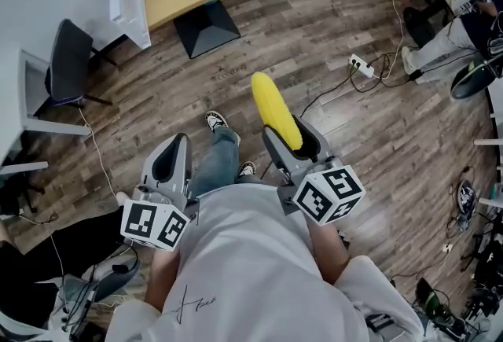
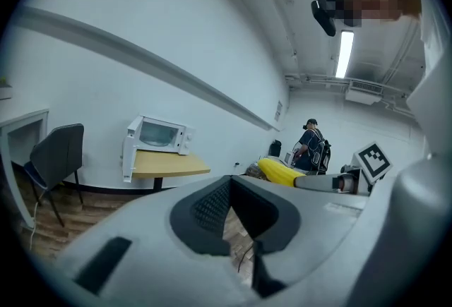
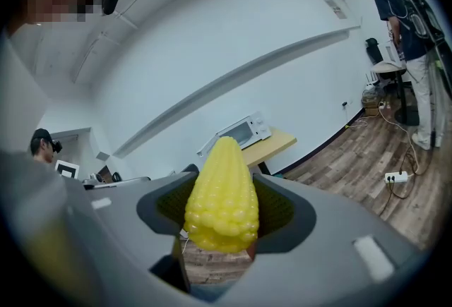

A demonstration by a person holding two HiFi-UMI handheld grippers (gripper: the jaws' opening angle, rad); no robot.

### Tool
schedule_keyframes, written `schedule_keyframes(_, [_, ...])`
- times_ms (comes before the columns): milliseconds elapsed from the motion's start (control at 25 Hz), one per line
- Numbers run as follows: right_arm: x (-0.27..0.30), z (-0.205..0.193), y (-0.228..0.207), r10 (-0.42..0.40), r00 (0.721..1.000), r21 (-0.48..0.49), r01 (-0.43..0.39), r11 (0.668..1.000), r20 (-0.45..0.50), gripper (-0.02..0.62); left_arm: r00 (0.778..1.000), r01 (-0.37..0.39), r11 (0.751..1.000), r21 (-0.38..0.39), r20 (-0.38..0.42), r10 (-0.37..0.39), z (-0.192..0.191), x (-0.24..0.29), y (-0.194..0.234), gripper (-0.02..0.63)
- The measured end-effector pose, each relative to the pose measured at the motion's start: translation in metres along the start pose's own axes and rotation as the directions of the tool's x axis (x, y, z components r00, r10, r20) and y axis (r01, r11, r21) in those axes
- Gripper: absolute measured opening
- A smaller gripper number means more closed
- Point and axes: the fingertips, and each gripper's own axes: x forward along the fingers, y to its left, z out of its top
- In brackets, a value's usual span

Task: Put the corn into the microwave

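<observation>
- Done so far, judging by the grip: picked up the corn (image 1: 273, 106), clamped by its lower end in the right gripper (image 1: 293, 142), with the tip poking out well past the fingertips.
- Spread wide around the cob with that claw, pressing on it from both sides.
- Nothing carried in the left gripper (image 1: 171, 161): closed tip to tip, with only a slit of floor (image 1: 259, 42) seen behind the meeting tips.
- Left to do, by the look of it: crossing over to the microwave (image 2: 161, 135) on a tan table (image 2: 169, 163), well ahead of both claws and not yet within reach, then sliding the cob inside and letting go.
- Likely no need to open the door (image 2: 129, 156): seemingly swung out already at the oven's left side, though too small to be sure.
- Hidden or hard to read: the cob's gripped end, buried between the pads. Also the oven's cavity, shown in no view, and the oven's upper part, cut off at the top edge of the head view.
</observation>
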Motion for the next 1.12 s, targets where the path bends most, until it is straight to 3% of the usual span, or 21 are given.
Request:
schedule_keyframes(240, [0.035,0.023,-0.017,0.04,0.999,0.051,-0.04,0.998,-0.003,0.258,1.0,0.025,1.0,-0.014,0.013,-0.025,0.014,0.045,0.011,-0.012])
schedule_keyframes(1120, [0.201,0.101,-0.049,0.038,0.998,0.131,-0.032,0.991,-0.043,0.258,0.998,0.038,0.999,-0.038,-0.038,-0.04,0.095,0.186,0.12,-0.012])
